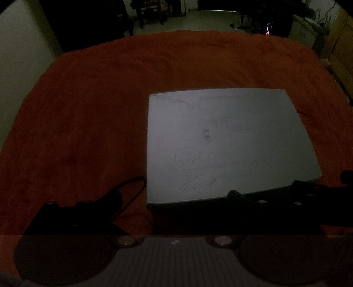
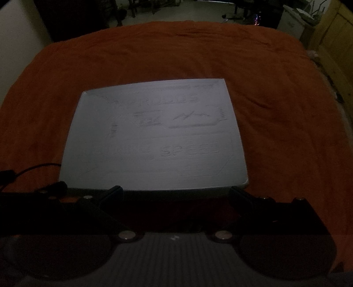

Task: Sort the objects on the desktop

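A flat white box (image 1: 229, 143) with faint printed lettering lies on a red cloth-covered table (image 1: 88, 110). In the right wrist view the box (image 2: 154, 134) sits just ahead of my right gripper (image 2: 176, 192), whose jaws are spread wide near the box's front edge, holding nothing. My left gripper (image 1: 176, 198) is open too; its left finger (image 1: 108, 198) rests on the cloth left of the box and its right finger (image 1: 240, 196) at the box's front edge. A thin black cable (image 1: 132, 187) loops beside the box's left front corner.
The scene is very dim. The black cable also shows at the left in the right wrist view (image 2: 33, 167). Beyond the table's far edge are dark chairs (image 1: 150, 13), a pale wall (image 1: 19, 55) at left and wooden furniture (image 2: 331, 39) at right.
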The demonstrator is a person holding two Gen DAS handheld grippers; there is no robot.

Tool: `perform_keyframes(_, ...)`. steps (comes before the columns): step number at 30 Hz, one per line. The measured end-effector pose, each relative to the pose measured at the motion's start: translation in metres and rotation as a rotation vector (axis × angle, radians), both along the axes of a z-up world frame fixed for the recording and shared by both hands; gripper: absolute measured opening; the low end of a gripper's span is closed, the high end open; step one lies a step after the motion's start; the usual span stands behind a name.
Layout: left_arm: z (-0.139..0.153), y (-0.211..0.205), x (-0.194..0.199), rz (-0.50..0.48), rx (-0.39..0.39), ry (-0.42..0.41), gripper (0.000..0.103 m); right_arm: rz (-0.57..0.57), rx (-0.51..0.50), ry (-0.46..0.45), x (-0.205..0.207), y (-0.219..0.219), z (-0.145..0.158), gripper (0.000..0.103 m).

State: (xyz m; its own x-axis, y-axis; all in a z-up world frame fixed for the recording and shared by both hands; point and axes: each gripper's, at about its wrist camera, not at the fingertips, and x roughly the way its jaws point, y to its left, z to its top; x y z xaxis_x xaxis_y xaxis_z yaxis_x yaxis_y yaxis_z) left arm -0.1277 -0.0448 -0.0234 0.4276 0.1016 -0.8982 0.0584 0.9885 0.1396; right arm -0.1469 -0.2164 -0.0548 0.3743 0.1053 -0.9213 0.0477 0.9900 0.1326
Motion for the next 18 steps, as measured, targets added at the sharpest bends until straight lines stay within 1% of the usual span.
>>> perform_keyframes(18,-0.0011,-0.0024,-0.0052,0.004,0.005,-0.002,0.103,-0.014,0.050,0.006,0.0004,-0.0030,-0.0009,0.103)
